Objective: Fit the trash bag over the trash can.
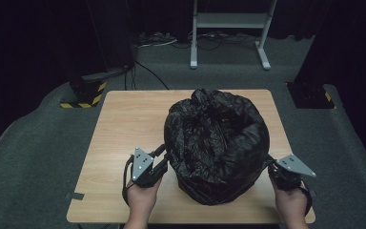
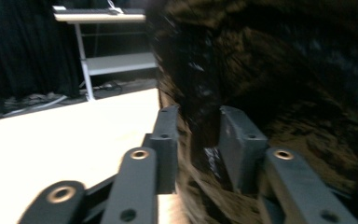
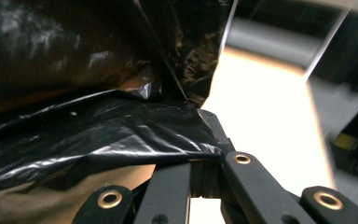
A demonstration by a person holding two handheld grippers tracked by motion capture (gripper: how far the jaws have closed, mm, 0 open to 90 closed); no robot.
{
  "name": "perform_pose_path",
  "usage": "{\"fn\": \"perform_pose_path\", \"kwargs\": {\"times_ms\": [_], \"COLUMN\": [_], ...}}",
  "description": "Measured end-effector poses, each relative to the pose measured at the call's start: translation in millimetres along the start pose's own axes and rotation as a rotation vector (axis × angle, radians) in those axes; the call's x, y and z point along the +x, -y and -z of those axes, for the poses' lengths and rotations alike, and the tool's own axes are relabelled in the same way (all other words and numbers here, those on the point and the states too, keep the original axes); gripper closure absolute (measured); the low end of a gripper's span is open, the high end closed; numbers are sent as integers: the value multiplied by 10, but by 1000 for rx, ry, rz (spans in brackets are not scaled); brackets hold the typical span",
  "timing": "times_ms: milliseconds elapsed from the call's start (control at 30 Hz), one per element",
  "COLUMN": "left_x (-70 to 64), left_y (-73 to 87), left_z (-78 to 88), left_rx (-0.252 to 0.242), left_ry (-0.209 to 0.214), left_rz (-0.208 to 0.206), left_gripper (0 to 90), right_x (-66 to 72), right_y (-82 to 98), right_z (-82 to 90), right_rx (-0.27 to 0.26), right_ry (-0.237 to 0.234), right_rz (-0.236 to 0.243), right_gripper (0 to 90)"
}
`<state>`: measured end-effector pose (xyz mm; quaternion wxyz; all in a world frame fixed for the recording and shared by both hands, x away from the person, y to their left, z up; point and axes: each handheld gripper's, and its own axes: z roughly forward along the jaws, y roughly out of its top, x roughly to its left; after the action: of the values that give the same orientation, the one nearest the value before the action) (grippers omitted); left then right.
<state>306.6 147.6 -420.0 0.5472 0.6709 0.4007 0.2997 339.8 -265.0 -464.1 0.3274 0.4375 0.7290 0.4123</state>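
A big black plastic bag point(image 1: 217, 138), crumpled and bulging, stands on the right half of a light wooden table point(image 1: 124, 119). My left gripper point(image 1: 164, 155) sits against the bag's lower left side. In the left gripper view the bag point(image 2: 284, 70) looms ahead of my left gripper point(image 2: 198, 126), whose jaws stand apart with a fold of the black film between them; the picture is blurred. My right gripper point(image 1: 269, 164) is at the bag's lower right side. There a sheet of the bag point(image 3: 74, 56) drapes over my right gripper point(image 3: 200, 135), whose jaws are shut and pinching the film.
A white metal stand point(image 1: 228, 21) is on the floor beyond the table, with cables near it. Dark posts with yellow-and-black striped bases stand at the back left point(image 1: 83, 98) and at the right point(image 1: 310, 95). Grey carpet surrounds the table.
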Motion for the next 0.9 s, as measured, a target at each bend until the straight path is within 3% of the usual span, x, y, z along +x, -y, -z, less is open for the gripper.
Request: {"fn": "perform_pose_path", "kwargs": {"times_ms": [67,167,233,300,500,733,900], "left_x": [-18,-31,-28,-12,26,48,70], "left_y": [23,60,71,73,79,61,31], "left_z": [-13,-26,-27,-23,6,42,55], "left_rx": [12,23,24,22,13,-1,-12], "left_ry": [10,15,10,5,-18,-33,-44], "left_rz": [-4,-1,-3,4,8,19,18], "left_gripper": [743,775,774,770,761,765,759], "right_x": [5,0,-29,-80,-317,-518,-677], "right_y": [94,202,215,213,322,471,567], "right_z": [-144,-285,-267,-202,73,282,331], "right_rx": [89,164,155,147,135,119,115], "right_ry": [-22,-17,10,49,139,223,246], "right_rz": [-1,1,-2,-7,-14,-45,-105], "right_gripper": [900,900,884,735,592,495,478]}}
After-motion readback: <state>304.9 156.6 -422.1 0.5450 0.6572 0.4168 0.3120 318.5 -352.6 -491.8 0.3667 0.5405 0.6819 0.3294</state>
